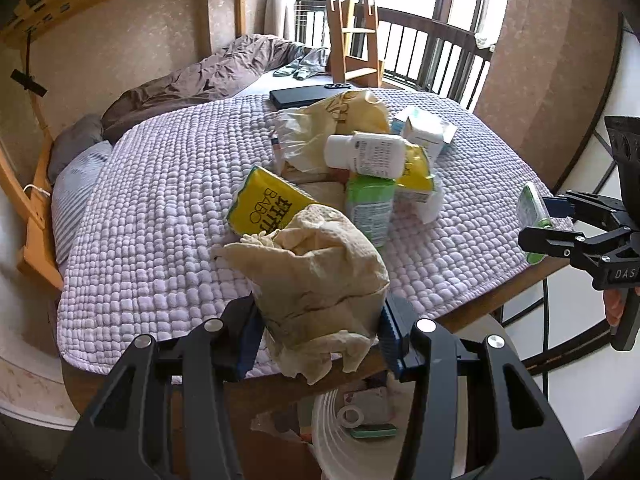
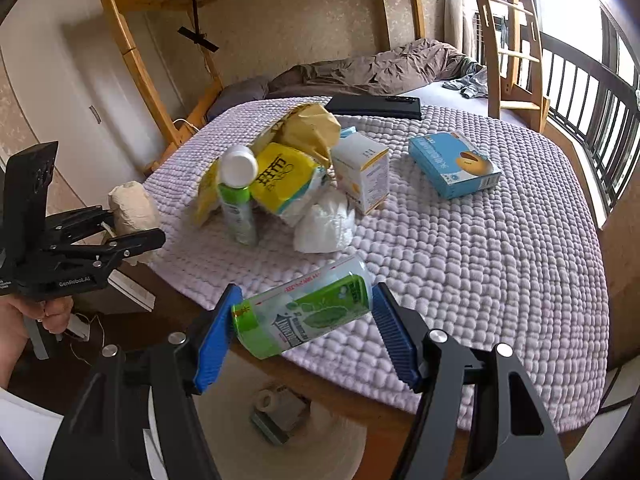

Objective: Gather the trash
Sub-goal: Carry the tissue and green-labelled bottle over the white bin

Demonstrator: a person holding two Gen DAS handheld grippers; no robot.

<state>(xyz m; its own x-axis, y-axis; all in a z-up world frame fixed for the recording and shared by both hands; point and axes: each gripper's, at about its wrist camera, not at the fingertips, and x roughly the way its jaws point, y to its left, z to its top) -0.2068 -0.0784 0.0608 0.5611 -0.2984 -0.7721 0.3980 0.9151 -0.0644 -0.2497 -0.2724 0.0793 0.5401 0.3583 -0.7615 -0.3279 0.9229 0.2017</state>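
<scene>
The left hand-held gripper (image 1: 320, 328) clamps a crumpled beige paper wad (image 1: 316, 276), soft, light and crushable, above the white bin (image 1: 332, 440) by the table's edge. The right hand-held gripper (image 2: 304, 316) pinches a green packet (image 2: 304, 312) across its ends; it looks light and slick, so a mid-body hold seems safer

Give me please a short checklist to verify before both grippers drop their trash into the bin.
1. Left gripper holds the crumpled paper firmly: ok, both pads press on it.
2. Right gripper holds the green can: ok, it lies tilted between the blue pads, gripped at its ends.
3. White bin is below the grippers: ok, its opening shows under both, beside the table edge.
4. Bin has room: cannot tell, only a few small items show inside and the depth is hidden.
5. Grippers are apart from each other: ok, a clear gap shows in both views.
6. Paper tail hangs free of the table: cannot tell.
</scene>
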